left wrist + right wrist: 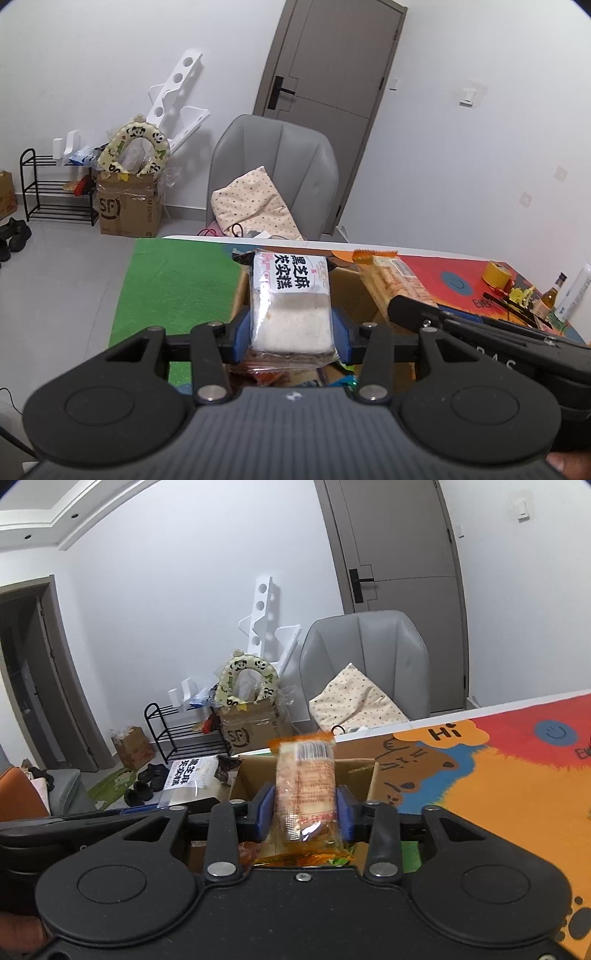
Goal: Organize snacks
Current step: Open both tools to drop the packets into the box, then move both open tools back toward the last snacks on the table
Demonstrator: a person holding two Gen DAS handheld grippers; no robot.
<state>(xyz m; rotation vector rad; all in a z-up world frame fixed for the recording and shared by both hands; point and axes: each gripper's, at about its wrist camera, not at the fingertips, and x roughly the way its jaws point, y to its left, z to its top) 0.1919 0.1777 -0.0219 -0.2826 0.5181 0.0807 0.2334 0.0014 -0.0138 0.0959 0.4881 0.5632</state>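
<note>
Left gripper (291, 334) clamped on a white cake packet (290, 299), blue pads (240, 336) pressing both sides; long axis running away from the camera, printed end pointing toward the grey chair (273, 173). Held above an open cardboard box (354, 295) on the colourful table mat (454, 284). Right gripper (304, 808) holding an orange biscuit packet (306, 786), jaws touching its sides, long axis pointing forward over the same box (251, 779).
</note>
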